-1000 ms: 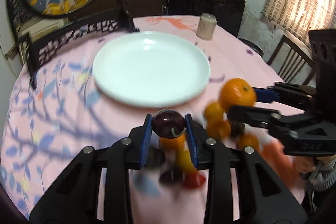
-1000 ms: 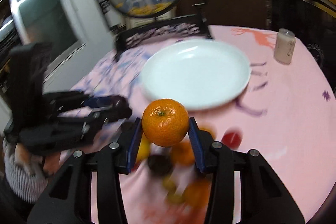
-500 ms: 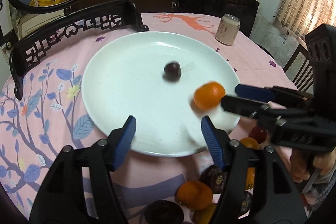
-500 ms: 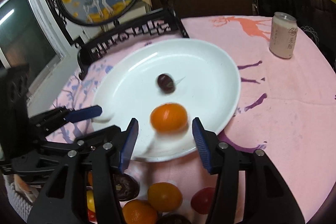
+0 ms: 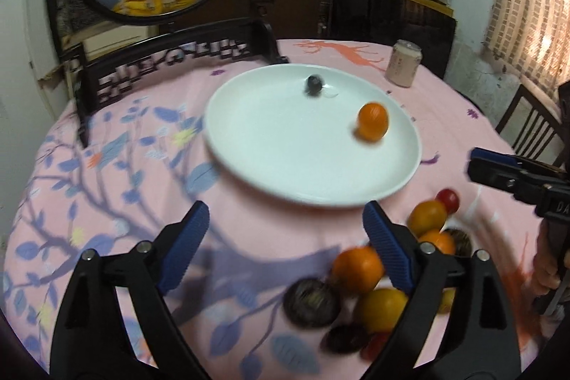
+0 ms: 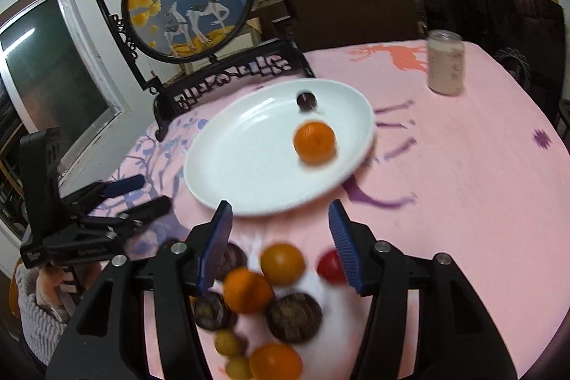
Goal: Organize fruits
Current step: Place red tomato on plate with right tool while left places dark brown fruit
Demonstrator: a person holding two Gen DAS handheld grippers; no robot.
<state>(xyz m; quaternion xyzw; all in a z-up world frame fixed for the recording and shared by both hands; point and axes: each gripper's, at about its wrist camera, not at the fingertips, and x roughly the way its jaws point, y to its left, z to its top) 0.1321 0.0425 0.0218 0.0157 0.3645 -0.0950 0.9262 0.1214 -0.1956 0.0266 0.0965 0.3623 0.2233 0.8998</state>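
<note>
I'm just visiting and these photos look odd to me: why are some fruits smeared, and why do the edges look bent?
Left wrist view: the loose fruit pile near the lens is motion-smeared, while the round white plate looks sharper; the fisheye lens curves the pink tablecloth. Right wrist view: the orange mandarin on the plate is slightly blurred; dark corners come from the lens.

Mandarin [image 6: 315, 142] and plum [image 6: 306, 101] on plate [image 6: 228, 166], fruit pile [image 6: 270, 287] before it.

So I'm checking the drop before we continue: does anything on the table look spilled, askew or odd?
Nothing stands out. The mandarin and the dark cherry lie apart on the white plate, blurred, perhaps moving. The can stands upright, and the other fruit sits clustered on the tablecloth.
</note>
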